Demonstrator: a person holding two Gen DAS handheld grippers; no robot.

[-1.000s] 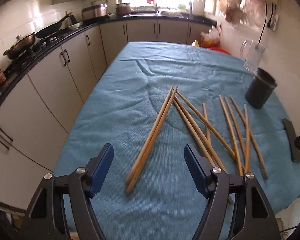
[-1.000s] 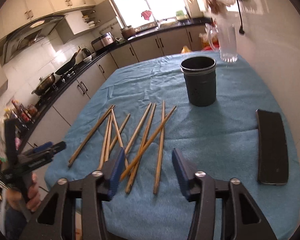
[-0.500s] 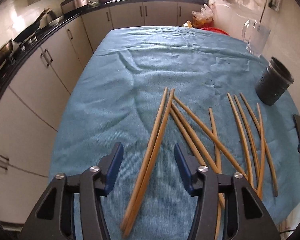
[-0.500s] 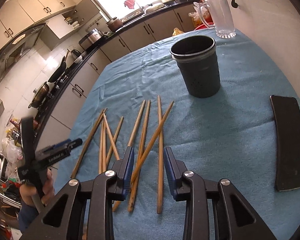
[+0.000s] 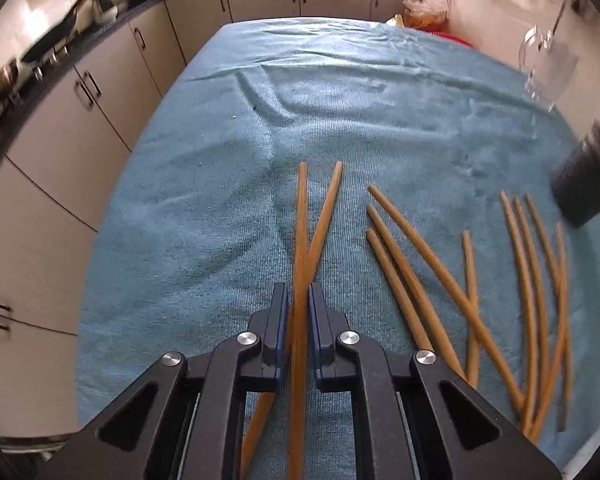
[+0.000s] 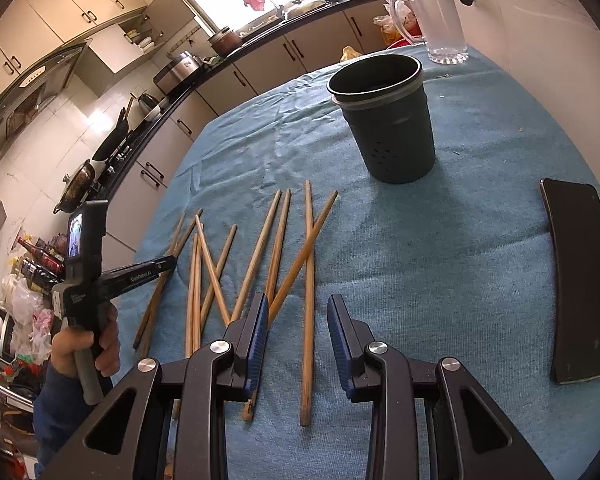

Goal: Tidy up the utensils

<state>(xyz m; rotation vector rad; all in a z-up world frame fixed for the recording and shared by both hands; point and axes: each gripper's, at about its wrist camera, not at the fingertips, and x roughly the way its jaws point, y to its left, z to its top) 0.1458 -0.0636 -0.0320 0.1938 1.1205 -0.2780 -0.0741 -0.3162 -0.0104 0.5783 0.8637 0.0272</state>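
Several wooden chopsticks point(image 5: 420, 276) lie scattered on a blue cloth point(image 5: 340, 112). My left gripper point(image 5: 298, 300) is shut on one chopstick point(image 5: 301, 224) that points straight ahead; a second chopstick point(image 5: 324, 216) crosses under it. My right gripper point(image 6: 298, 320) is open low over the cloth, with one chopstick point(image 6: 308, 280) lying between its fingers. A dark round holder point(image 6: 388, 120) stands upright beyond them and also shows in the left wrist view point(image 5: 584, 184). The left gripper shows in the right wrist view point(image 6: 148, 272).
A black phone point(image 6: 580, 276) lies on the cloth at the right. A clear glass jug point(image 6: 440, 20) stands at the far right by the wall. Kitchen cabinets and a stove with pans point(image 6: 80, 184) run along the left.
My left gripper has moved forward and closed on one chopstick. My right gripper has moved closer to the chopsticks, and one now lies between its open fingers.
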